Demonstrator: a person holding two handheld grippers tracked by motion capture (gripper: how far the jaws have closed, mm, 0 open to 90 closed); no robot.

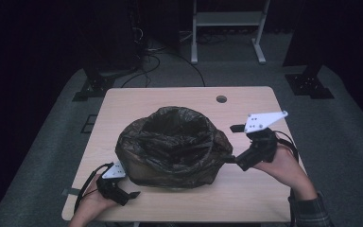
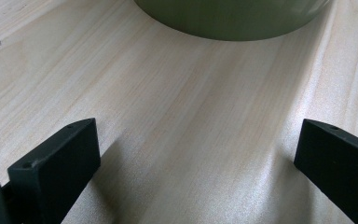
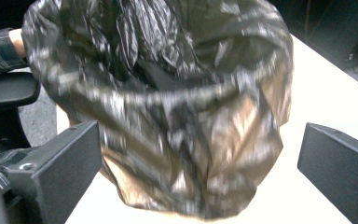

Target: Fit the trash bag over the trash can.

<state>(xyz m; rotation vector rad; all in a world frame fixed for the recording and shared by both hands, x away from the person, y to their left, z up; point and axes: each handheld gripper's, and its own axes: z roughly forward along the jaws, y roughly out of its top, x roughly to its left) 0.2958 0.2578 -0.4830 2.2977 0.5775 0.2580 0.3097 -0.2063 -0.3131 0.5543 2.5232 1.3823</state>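
At the near left corner the left gripper [image 1: 133, 194] rests low on the table [image 1: 246, 194], jaws spread wide and empty, just beside the bin's base. The bin [image 1: 172, 146], lined with a black bag [image 3: 177, 140], stands mid-table. At its right, the right gripper [image 1: 230, 159] hangs close to the bag's side, jaws spread with nothing between them. To seat the liner well, I'd pinch the loose plastic near the rim and pull evenly. Beyond the pale wooden top: grey carpet, cables, a white frame.
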